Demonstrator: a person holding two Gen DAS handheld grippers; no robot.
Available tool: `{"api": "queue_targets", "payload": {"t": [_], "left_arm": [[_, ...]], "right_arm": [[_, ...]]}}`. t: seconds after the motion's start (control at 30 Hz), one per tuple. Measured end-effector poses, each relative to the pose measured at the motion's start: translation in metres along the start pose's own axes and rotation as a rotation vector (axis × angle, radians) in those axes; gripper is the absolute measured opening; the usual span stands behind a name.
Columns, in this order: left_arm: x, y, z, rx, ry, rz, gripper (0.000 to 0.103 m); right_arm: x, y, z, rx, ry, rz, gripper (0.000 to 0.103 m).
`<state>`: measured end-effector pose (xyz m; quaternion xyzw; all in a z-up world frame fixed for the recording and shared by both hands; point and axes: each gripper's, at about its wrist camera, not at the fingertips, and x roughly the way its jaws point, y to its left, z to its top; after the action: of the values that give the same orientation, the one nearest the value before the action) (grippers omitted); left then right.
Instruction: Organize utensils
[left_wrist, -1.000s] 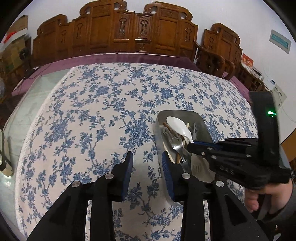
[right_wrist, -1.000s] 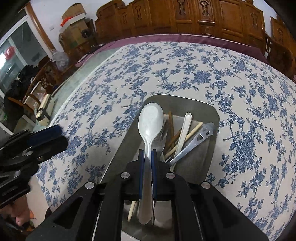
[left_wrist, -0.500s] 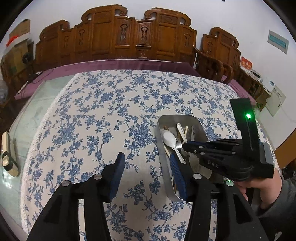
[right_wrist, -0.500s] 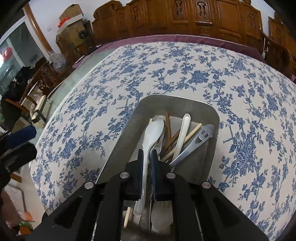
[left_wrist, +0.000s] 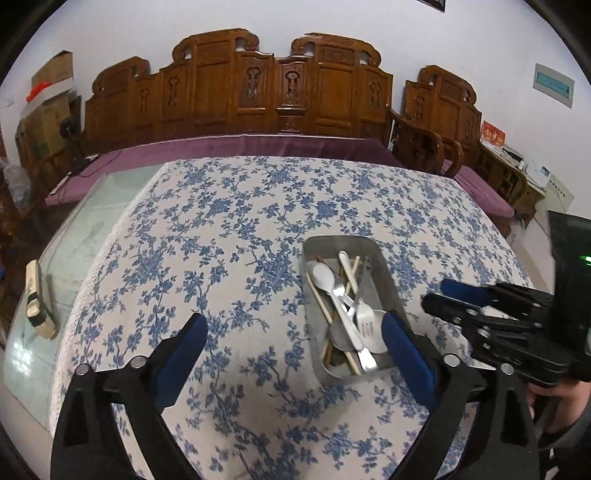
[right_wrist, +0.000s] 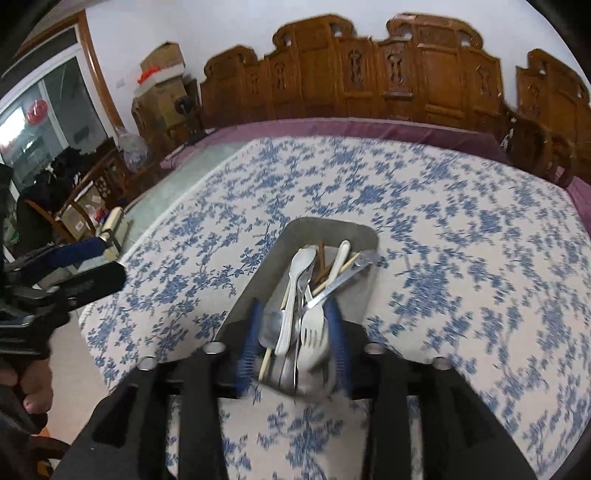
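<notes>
A metal tray (left_wrist: 384, 273) (right_wrist: 266, 266) on the blue-flowered tablecloth holds several utensils: a white spoon (left_wrist: 323, 277) (right_wrist: 295, 291), a white fork (left_wrist: 365, 321) (right_wrist: 314, 328), chopsticks (left_wrist: 321, 301), a metal peeler (right_wrist: 343, 280). My left gripper (left_wrist: 291, 343) is open and empty, held above the cloth just left of the tray's near end. My right gripper (right_wrist: 293, 339) is open and empty above the tray's near end; it also shows in the left wrist view (left_wrist: 439, 299), right of the tray.
The flowered cloth (left_wrist: 229, 236) covers a glass-topped table. A brush-like block (left_wrist: 37, 299) lies on the bare glass at the left. Carved wooden chairs (left_wrist: 280, 96) and a purple bench stand behind the table. Boxes and clutter stand at the far left (right_wrist: 159, 85).
My right gripper has opened, let the white spoon drop into the tray, and drawn back. My left gripper has opened wider and pulled back and up.
</notes>
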<state>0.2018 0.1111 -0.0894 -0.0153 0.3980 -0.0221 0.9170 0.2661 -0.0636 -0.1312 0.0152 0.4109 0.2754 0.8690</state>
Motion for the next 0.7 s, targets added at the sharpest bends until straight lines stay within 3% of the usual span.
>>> {"api": "queue_targets", "payload": {"t": [0.2,0.3,0.7], "left_arm": [[-0.030,-0.030,-0.008,0.022,-0.041,0.001,0.095],[-0.043,-0.044,-0.015,0.019,-0.064,0.004,0.095],[-0.084,-0.093,-0.032,0.044,-0.120,-0.017,0.095]], "right_arm": [[-0.062,-0.001,-0.023,-0.001,-0.084,-0.047,0.089],[-0.092,-0.006,-0.037,0.009,-0.129,-0.070,0.098],[-0.175,-0.021,-0.074,0.069,-0.229,-0.196,0.100]]}}
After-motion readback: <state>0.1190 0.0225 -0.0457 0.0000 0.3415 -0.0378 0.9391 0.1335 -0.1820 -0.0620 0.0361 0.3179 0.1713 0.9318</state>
